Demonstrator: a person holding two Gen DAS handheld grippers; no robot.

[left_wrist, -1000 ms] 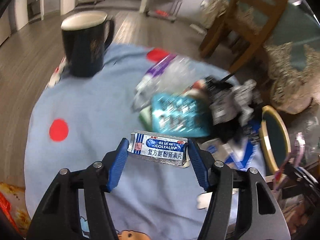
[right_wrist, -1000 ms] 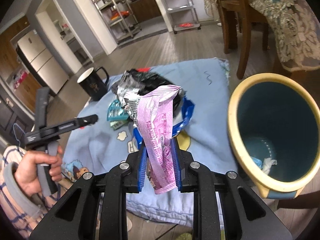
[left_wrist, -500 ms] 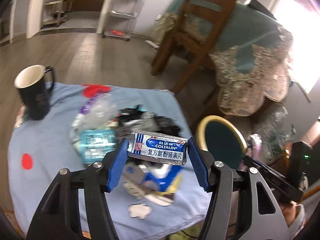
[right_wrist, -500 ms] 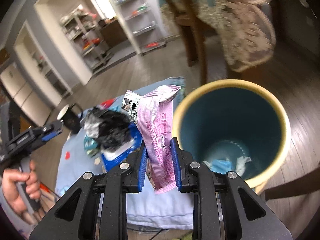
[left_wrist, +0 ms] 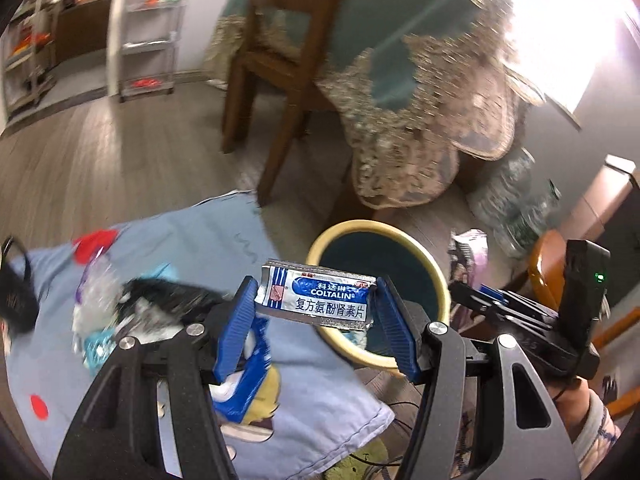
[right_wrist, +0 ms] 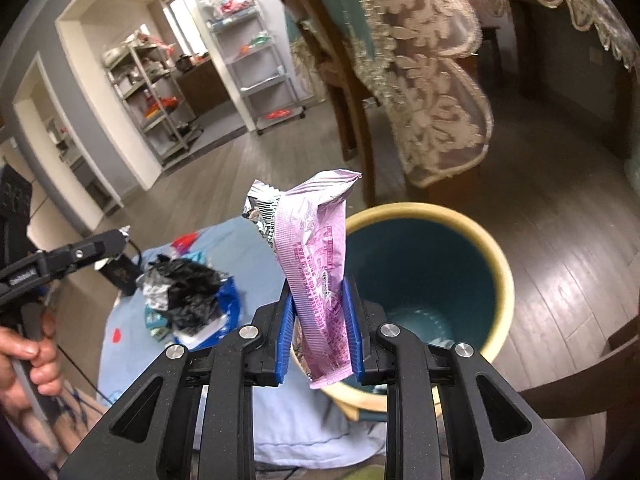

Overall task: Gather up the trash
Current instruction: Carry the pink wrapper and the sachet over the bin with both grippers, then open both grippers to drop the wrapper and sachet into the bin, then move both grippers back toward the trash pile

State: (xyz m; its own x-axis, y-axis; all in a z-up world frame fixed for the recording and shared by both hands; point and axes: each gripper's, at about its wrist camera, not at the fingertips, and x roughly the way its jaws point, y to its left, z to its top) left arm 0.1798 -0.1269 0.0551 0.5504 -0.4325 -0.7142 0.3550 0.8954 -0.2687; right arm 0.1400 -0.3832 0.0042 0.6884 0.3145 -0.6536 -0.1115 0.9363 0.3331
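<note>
My left gripper (left_wrist: 316,300) is shut on a silver and blue Coltalin pill packet (left_wrist: 318,299), held in the air by the near rim of the cream bin with a teal inside (left_wrist: 436,276). My right gripper (right_wrist: 318,320) is shut on a purple snack wrapper (right_wrist: 316,264), held upright beside the same bin (right_wrist: 496,256), at its left rim. The right gripper with its wrapper shows at the right of the left wrist view (left_wrist: 496,308). A heap of trash lies on the blue cloth (left_wrist: 168,300), with a black bag (right_wrist: 188,284) on top.
A black mug (right_wrist: 122,276) stands behind the heap on the blue cloth (right_wrist: 132,344). A wooden chair (left_wrist: 280,64) and a table with a lace cloth (left_wrist: 420,92) stand behind the bin. Metal shelves (right_wrist: 256,72) line the far room. Paper scraps lie in the bin's bottom.
Both grippers have swung from the cloth toward the bin with their loads. The left one went from over the heap to the bin's rim; the right one is nearer the bin.
</note>
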